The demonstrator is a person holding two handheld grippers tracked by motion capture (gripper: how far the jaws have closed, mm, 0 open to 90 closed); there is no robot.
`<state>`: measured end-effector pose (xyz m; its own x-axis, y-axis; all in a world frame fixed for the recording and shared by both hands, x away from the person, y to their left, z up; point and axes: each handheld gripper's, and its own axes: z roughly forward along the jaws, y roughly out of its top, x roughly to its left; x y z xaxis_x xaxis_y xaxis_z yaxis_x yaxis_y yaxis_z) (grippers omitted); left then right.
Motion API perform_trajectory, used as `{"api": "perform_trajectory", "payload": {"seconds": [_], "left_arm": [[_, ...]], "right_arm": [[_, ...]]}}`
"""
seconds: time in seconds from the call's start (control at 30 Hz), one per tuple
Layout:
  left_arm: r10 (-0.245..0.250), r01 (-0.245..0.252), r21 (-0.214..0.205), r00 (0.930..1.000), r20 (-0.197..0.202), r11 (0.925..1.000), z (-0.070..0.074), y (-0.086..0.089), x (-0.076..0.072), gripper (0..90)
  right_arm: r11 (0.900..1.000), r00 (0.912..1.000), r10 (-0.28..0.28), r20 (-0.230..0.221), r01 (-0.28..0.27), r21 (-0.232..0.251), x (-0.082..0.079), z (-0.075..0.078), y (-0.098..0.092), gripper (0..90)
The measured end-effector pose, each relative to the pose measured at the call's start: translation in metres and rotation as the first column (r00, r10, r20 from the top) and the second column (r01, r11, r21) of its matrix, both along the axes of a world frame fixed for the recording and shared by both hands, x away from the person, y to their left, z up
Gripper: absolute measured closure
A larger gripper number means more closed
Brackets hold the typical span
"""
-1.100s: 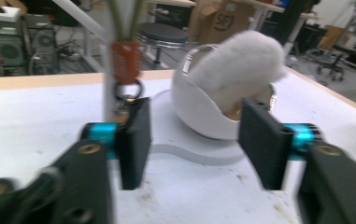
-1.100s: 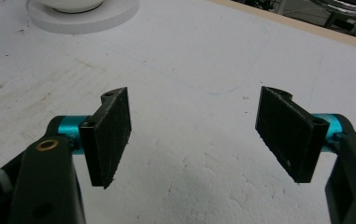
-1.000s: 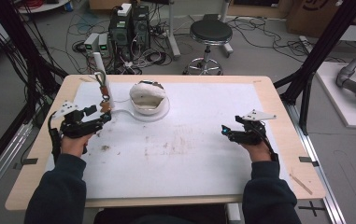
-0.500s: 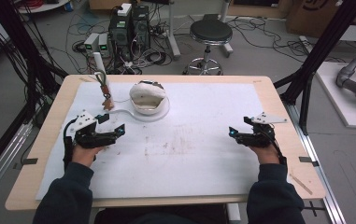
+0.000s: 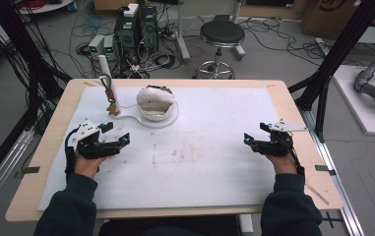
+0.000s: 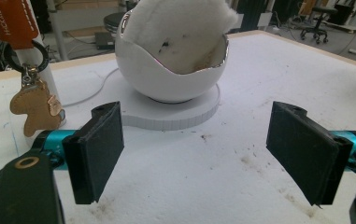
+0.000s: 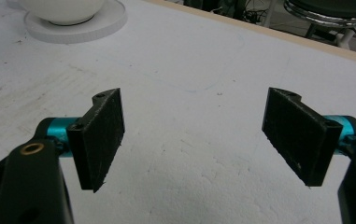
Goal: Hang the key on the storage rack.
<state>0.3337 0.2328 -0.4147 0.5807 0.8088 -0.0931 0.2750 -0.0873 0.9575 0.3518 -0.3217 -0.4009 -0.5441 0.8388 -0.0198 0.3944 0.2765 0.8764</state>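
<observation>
Left gripper [image 5: 118,141] low, jaws wide (nothing between them), right gripper [image 5: 250,141] likewise gaping, forearms apart

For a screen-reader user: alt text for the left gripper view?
Open left gripper, nothing between its black fingers, faces a white egg-shaped bowl with fluffy lining on a round base. At left, a brown horse-shaped keychain hangs by a white post.
</observation>
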Motion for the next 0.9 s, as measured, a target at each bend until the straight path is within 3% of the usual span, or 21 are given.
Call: {"api": "perform_trajectory", "payload": {"seconds": [0.9], "left_arm": [[0.015, -0.015, -0.006, 0.9998, -0.01, 0.9999, -0.0036, 0.0034, 0.0035, 19.1]], "right_arm": [[1.0, 0.9999, 0.0, -0.016, 0.0, -0.002, 0.0034, -0.0045, -0.0024, 21.4]]}}
